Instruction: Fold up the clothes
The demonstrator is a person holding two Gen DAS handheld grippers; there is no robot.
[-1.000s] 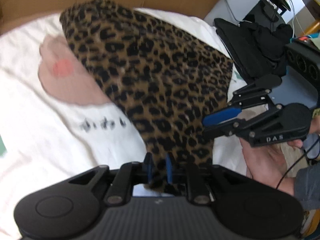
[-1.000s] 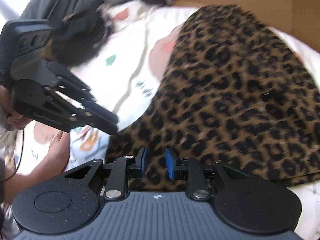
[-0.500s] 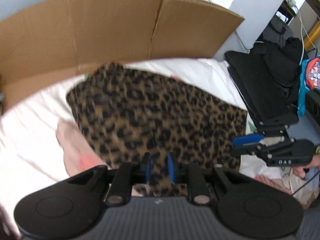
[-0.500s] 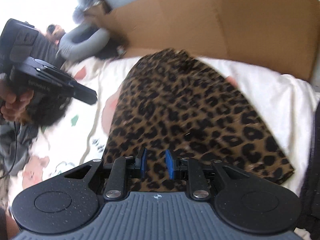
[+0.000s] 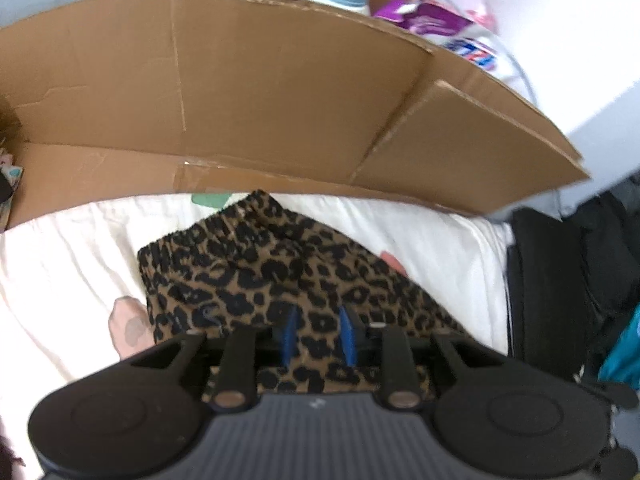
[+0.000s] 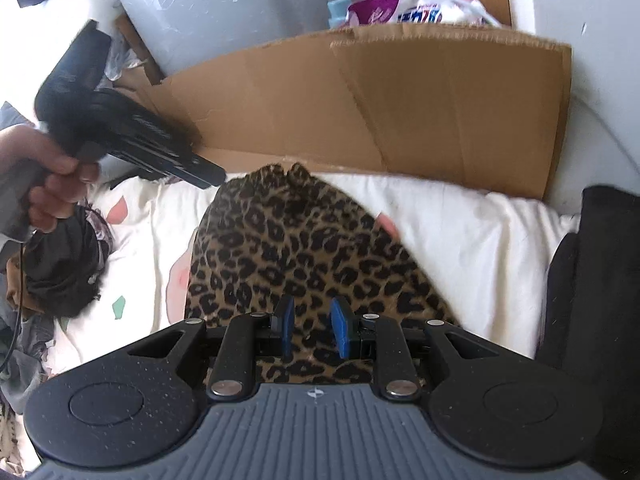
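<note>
Where the left wrist view looks down, the left gripper [image 5: 316,334] shows its blue pads apart; its jaws have just been opening, the leopard garment [image 5: 256,276] behind the gap with no pad pressing it. That garment lies on the white sheet [image 5: 60,264], its gathered waistband toward the cardboard [image 5: 280,92]. Bare sheet lies left and right of it.

From the right wrist view, the right gripper [image 6: 312,330] also has spread jaws over the leopard cloth. Only here does the person's hand [image 6: 48,180] appear, and a dark heap [image 6: 64,268] at the sheet's left edge.
</note>
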